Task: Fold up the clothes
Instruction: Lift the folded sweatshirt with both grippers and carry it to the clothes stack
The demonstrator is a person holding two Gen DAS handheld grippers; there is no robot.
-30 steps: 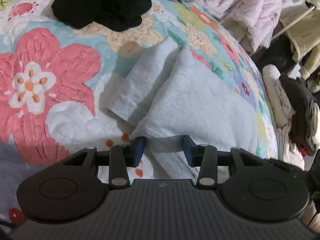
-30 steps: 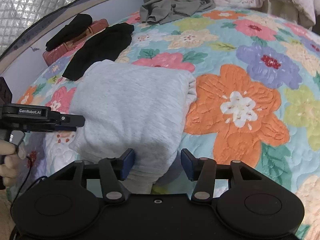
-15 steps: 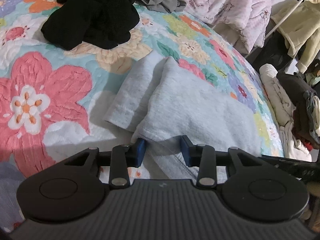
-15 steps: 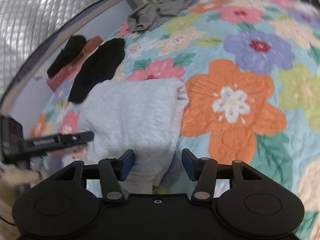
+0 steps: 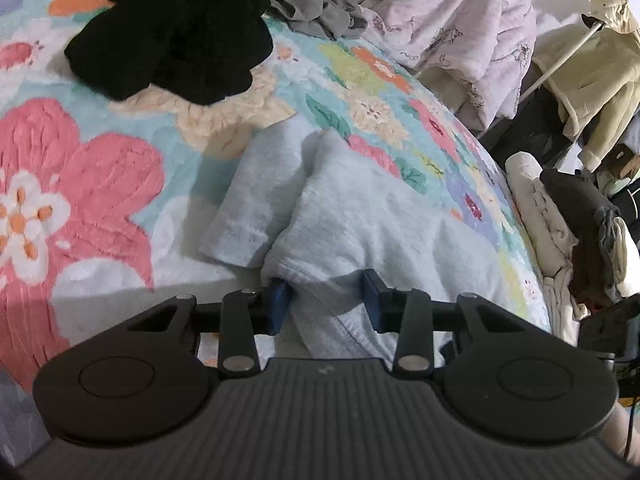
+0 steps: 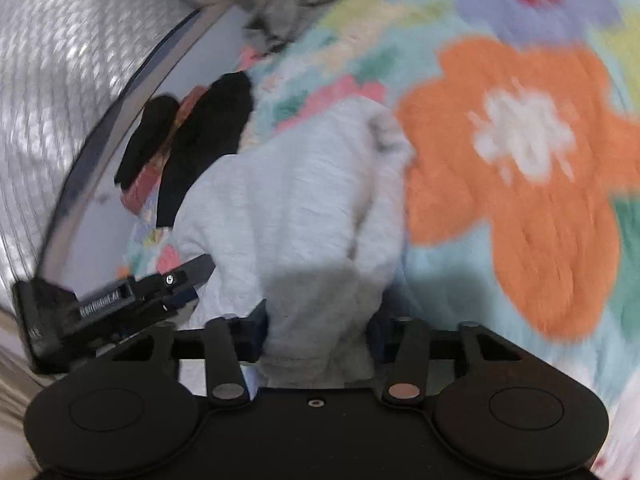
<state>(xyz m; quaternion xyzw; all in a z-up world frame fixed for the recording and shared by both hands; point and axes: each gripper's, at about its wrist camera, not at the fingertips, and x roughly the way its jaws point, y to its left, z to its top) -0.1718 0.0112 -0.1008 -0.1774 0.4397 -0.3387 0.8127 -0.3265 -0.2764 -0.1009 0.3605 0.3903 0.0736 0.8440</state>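
A folded light grey garment [image 5: 360, 216] lies on the flowered quilt [image 5: 80, 184]. My left gripper [image 5: 326, 300] is open, its blue pads on either side of the garment's near edge, with cloth bunched between them. In the right wrist view the same grey garment [image 6: 296, 200] is blurred by motion. My right gripper [image 6: 318, 332] is open with a thick fold of the garment between its fingers. The left gripper [image 6: 120, 300] shows at the garment's left side in that view.
A black garment [image 5: 176, 32] lies further up the quilt, with a dark grey one [image 5: 308, 4] and a pale pink blanket [image 5: 448, 20] behind. Piled clothes [image 5: 560, 216] and a hanging jacket [image 5: 592, 68] stand beside the bed. A quilted silver wall [image 6: 60, 80] is on the left.
Both grippers have pushed forward onto the grey garment's near edge, so cloth now bunches between their fingers. The right wrist view has swung and blurred.
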